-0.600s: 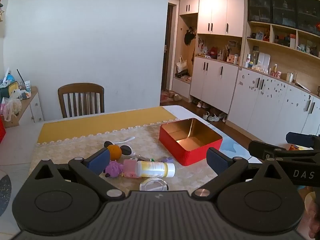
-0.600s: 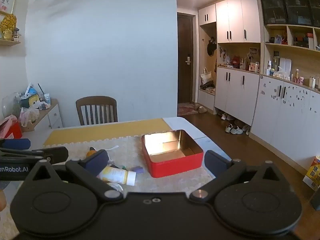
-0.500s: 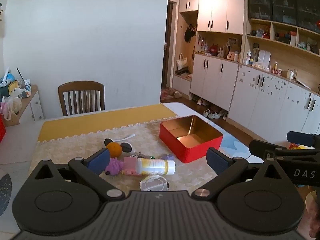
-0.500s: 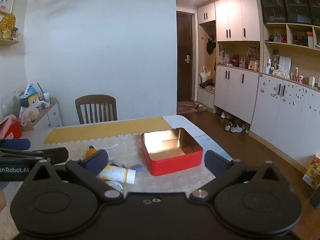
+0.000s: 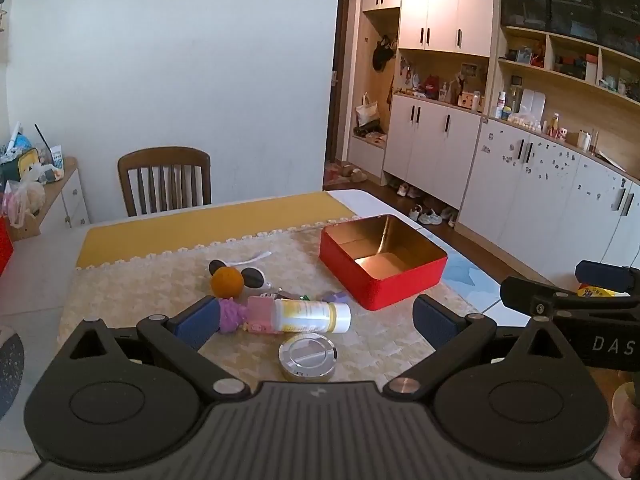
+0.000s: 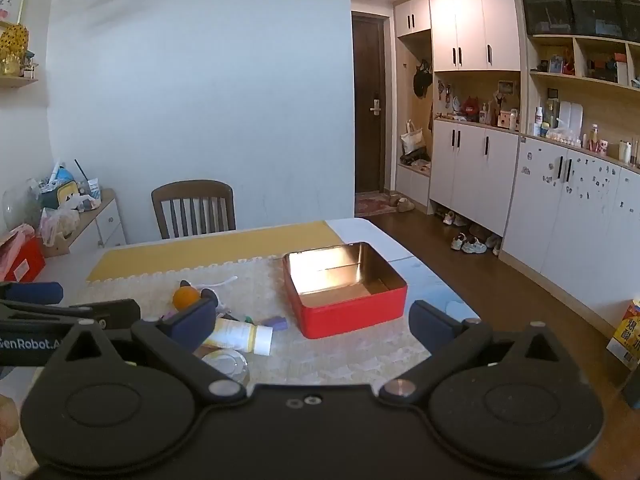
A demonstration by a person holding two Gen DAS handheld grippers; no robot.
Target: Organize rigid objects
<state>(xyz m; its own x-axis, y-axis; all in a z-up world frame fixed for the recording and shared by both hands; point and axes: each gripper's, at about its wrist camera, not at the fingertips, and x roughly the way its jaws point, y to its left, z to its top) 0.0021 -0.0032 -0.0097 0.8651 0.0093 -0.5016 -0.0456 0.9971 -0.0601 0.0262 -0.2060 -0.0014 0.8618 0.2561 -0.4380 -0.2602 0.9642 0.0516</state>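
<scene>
Both claws are held above the near edge of the tabletop [image 5: 132, 300] with nothing in them: the left claw [image 5: 316, 320] has its jaws wide apart, and the right claw [image 6: 312, 322] also. I judge that the task is at its beginning, in the approach step.

Nearest to the left claw lies a round silver tin with lid [image 5: 308, 358]. Just behind it lies a white and yellow plastic bottle [image 5: 312, 315] on its side, beside a purple spiky ball [image 5: 234, 314]. Farther is an orange ball [image 5: 227, 282]. Toward the far right corner stands the open red metal box [image 5: 380, 260], with nothing visible inside.

The next move probably calls for lowering one claw around the tin or the bottle.
</scene>
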